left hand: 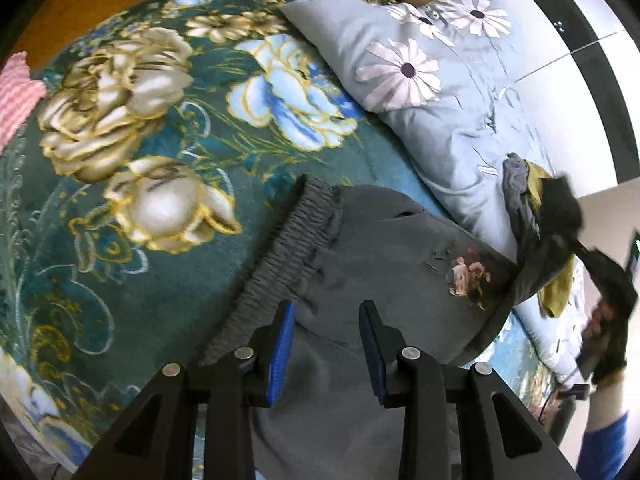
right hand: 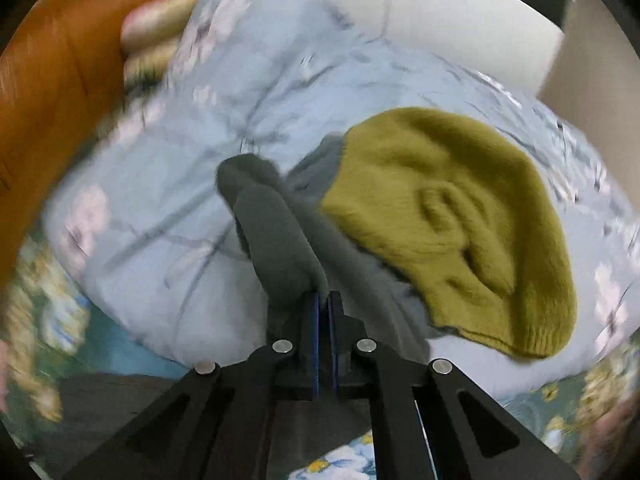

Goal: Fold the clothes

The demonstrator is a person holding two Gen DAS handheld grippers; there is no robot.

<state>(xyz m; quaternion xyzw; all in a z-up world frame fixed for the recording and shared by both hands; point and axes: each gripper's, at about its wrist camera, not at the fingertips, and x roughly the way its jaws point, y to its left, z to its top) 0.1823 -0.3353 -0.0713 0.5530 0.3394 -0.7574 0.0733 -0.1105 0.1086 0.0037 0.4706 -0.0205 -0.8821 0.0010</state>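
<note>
Grey trousers [left hand: 384, 248] with a ribbed elastic waistband [left hand: 276, 256] and a small printed patch [left hand: 468, 276] lie on the green floral blanket [left hand: 152, 128]. My left gripper [left hand: 328, 312] is open, its blue pads just above the grey cloth below the waistband. My right gripper [right hand: 323, 300] is shut on a rolled grey trouser leg [right hand: 276, 236] and holds it lifted over the pale blue quilt [right hand: 168, 152]. In the left wrist view the right gripper [left hand: 560, 200] is at the far right with the leg hanging from it.
An olive-yellow knitted garment [right hand: 460, 216] lies on the quilt right of the held leg; it also shows in the left wrist view [left hand: 556, 292]. A pale blue daisy-print quilt [left hand: 440, 80] lies beyond the trousers. A wooden headboard [right hand: 52, 92] stands left. A pink knit [left hand: 16, 92] is at the left edge.
</note>
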